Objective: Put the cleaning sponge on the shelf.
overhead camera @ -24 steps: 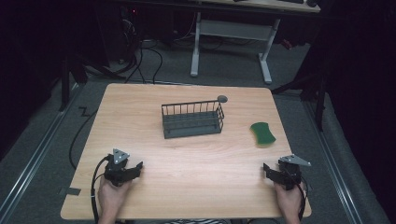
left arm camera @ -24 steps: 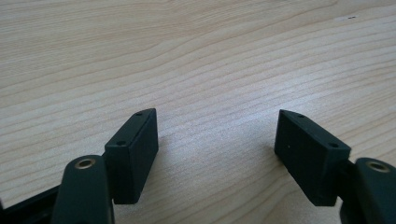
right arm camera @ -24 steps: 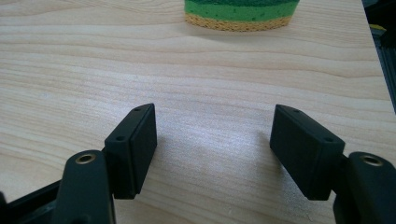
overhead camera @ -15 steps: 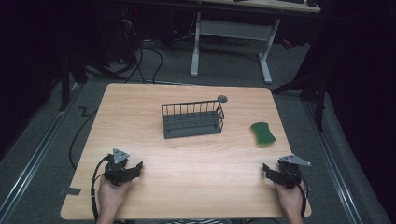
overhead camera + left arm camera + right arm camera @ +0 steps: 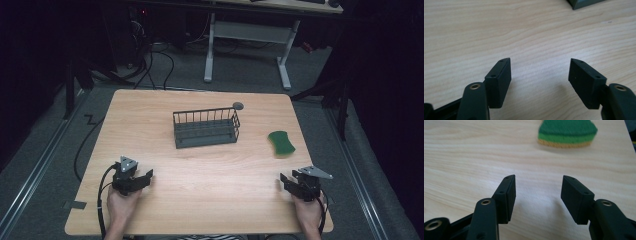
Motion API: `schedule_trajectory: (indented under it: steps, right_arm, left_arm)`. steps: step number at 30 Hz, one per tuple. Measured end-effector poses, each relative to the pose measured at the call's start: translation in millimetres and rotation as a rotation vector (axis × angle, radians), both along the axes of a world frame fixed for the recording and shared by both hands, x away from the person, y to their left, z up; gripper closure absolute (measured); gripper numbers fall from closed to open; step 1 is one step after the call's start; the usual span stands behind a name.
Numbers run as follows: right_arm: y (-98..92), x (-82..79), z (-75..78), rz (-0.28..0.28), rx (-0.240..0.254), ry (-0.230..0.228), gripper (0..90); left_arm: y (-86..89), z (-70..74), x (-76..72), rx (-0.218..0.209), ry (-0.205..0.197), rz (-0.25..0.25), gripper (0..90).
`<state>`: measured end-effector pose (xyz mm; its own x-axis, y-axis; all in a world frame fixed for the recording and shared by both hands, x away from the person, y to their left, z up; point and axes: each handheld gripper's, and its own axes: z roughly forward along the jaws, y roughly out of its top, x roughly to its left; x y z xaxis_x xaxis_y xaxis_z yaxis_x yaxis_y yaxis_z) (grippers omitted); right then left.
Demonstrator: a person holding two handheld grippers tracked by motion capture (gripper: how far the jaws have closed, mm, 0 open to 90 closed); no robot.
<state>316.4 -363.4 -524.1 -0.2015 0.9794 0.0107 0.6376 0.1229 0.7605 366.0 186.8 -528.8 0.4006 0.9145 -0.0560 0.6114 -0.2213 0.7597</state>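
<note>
Both grippers sat low on pale woodgrain table (image 5: pixel 200 165), jaws apart, nothing held.
L gripper (image 5: pixel 540 76) & R gripper (image 5: pixel 537 192): wide gap betw. flat black pads. Dark wire basket (image 5: pixel 206 128) mid-table; curvy green sponge (image 5: pixel 281 142) w/ yellowish base near R.

left tongs (image 5: pixel 145 176): jaws apart, held low | right tongs (image 5: pixel 286 180): jaws apart, held low

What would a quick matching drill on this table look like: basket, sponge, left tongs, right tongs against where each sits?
Things:
1. wire basket
2. green sponge
3. left tongs
4. right tongs

Places:
A. near right corner, open
B. table middle
C. near left corner, open
D. right of the basket

Pairs: 1-B, 2-D, 3-C, 4-A
</note>
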Motion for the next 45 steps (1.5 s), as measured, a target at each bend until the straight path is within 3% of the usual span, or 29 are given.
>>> schedule_trajectory:
  steps: [7, 10, 12, 13, 19, 22, 25, 28, 30, 32, 39, 45]
  right_arm:
    - [17.4, 16.7, 12.5, 0.061, 0.019, -0.028, 42.0]
    - [29.1, 27.6, 15.1, 0.084, -0.024, -0.064, 40.2]
    - [41.0, 38.1, 16.3, 0.087, -0.086, -0.065, 40.6]
    - [45.3, 43.8, 17.5, 0.099, -0.092, -0.051, 40.6]
    - [62.5, 73.7, 24.4, 0.148, -0.027, -0.034, 48.5]
    - [73.2, 88.1, 24.5, 0.165, -0.047, -0.031, 55.6]
    - [83.5, 102.7, 22.6, 0.186, -0.034, -0.018, 60.1]
    - [91.6, 116.1, 23.7, 0.205, 0.015, -0.003, 61.7]
    - [96.6, 123.0, 24.0, 0.215, 0.038, 0.009, 62.0]
    - [100.2, 128.1, 22.6, 0.217, 0.052, 0.013, 62.2]
    - [112.3, 147.2, 15.1, 0.226, 0.086, 0.052, 64.4]
    - [119.6, 154.3, 13.7, 0.244, 0.071, 0.049, 67.4]
  left_arm:
    - [-13.3, 15.9, 14.0, -0.030, 0.000, -0.040, 40.4]
    - [-21.0, 20.9, 20.3, -0.026, -0.001, -0.052, 41.5]
    - [-28.0, 24.3, 26.7, -0.018, 0.020, -0.048, 43.7]
    - [-31.0, 25.5, 29.7, -0.019, 0.027, -0.051, 43.9]
    - [-49.4, 30.7, 45.9, -0.028, 0.030, -0.076, 44.2]
    - [-60.7, 30.9, 55.0, 0.005, 0.035, -0.079, 44.9]
    - [-71.4, 33.3, 63.2, 0.009, 0.028, -0.081, 45.1]
    - [-77.2, 35.0, 69.2, 0.001, 0.025, -0.078, 46.2]
    - [-79.7, 35.2, 73.6, -0.027, 0.034, -0.065, 47.1]
    - [-82.6, 34.8, 77.4, -0.043, 0.033, -0.051, 48.4]
    - [-90.3, 25.5, 84.8, -0.035, 0.049, -0.039, 51.9]
    - [-91.6, 20.9, 89.0, -0.024, 0.039, -0.036, 59.0]
